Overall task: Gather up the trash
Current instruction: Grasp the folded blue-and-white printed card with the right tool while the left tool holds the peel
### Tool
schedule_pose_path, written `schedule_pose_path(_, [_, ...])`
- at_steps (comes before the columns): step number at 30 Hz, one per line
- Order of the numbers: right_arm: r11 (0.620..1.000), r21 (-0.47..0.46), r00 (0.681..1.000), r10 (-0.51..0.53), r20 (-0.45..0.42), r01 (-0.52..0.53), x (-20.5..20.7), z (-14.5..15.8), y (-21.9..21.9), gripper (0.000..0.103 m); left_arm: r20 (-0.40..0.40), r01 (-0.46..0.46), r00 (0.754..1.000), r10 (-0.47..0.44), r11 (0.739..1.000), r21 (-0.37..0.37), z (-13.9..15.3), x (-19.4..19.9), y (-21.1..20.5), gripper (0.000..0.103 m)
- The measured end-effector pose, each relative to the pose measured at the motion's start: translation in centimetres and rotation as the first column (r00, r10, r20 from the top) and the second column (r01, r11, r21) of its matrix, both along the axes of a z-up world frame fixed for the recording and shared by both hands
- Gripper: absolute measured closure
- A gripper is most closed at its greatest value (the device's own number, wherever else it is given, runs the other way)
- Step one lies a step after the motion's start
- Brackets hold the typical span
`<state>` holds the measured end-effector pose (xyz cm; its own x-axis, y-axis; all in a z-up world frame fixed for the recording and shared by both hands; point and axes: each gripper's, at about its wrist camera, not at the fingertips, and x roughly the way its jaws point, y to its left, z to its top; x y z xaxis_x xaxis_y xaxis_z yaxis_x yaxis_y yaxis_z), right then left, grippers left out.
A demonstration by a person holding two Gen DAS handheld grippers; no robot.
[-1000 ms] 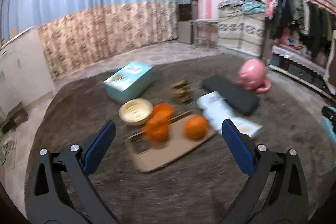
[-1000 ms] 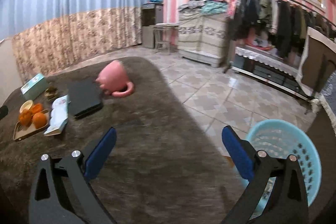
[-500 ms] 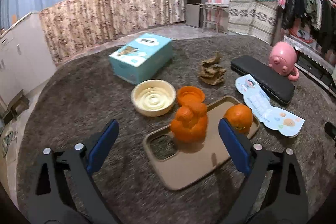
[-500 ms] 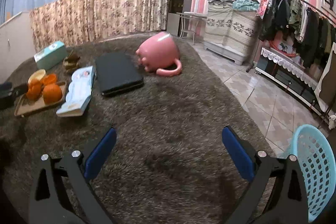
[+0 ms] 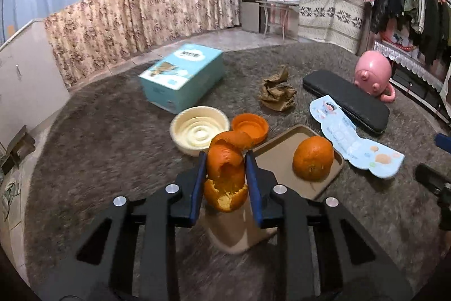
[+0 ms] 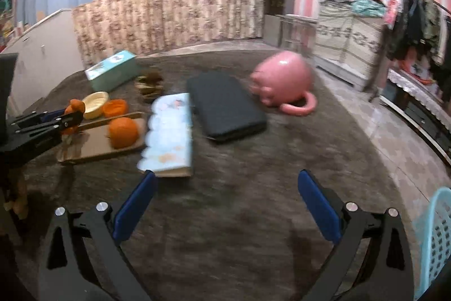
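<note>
A stack of orange peel (image 5: 225, 174) stands on the near end of a tan tray (image 5: 277, 157), beside a whole orange (image 5: 313, 158). My left gripper (image 5: 225, 174) is closing, and its blue pads press both sides of the peel. The right wrist view shows that same gripper (image 6: 70, 114) at the far left with the peel (image 6: 74, 106) between its jaws. A crumpled brown paper (image 5: 277, 92) lies farther back on the dark carpet. My right gripper (image 6: 225, 177) hangs open over bare carpet with nothing between its fingers. A light blue basket (image 6: 434, 239) stands low at the right edge.
A cream bowl (image 5: 200, 129) and an orange lid (image 5: 249, 126) sit behind the tray. A teal box (image 5: 183, 75), a black case (image 5: 344, 98), a pink pig mug (image 5: 373, 75) and an illustrated booklet (image 5: 349, 143) also lie on the carpet. A clothes rack stands at the right.
My left gripper came forward and down over the tray, and its wide jaws have closed onto the orange peel. My right gripper has swung left, from the basket towards the booklet.
</note>
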<state>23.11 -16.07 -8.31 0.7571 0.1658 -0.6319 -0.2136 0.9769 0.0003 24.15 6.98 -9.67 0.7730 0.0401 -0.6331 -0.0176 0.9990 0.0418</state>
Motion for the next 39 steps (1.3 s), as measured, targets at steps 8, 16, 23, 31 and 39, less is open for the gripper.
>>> schedule_pose_path(8, [0.997, -0.006, 0.994, 0.074, -0.079, -0.075, 2.9, -1.8, 4.1, 0.007, 0.009, -0.088, 0.996, 0.088, 0.996, -0.016, -0.3, -3.2, 3.4, 0.076])
schedule_pose_path(16, [0.993, -0.002, 0.986, 0.116, -0.118, -0.117, 3.8, -2.3, 4.9, 0.051, -0.004, -0.1, 0.995, 0.1, 0.995, -0.02, -0.8, -2.7, 3.5, 0.076])
schedule_pose_path(23, [0.992, -0.009, 0.99, 0.129, -0.06, -0.13, -0.2, 0.0, 1.6, 0.052, 0.025, -0.084, 0.996, 0.084, 0.996, -0.004, 0.8, -3.7, 1.4, 0.076])
schedule_pose_path(31, [0.995, -0.008, 0.995, 0.095, -0.023, -0.095, -6.0, 2.5, -4.1, 0.093, 0.082, -0.004, 0.997, 0.005, 1.0, -0.008, 3.6, -4.8, -3.8, 0.076])
schedule_pose_path(39, [0.999, 0.007, 0.998, -0.041, -0.04, 0.042, -8.5, 2.3, -11.7, 0.093, 0.088, 0.077, 0.993, -0.075, 0.997, -0.021, 4.4, -5.8, -9.2, 0.076])
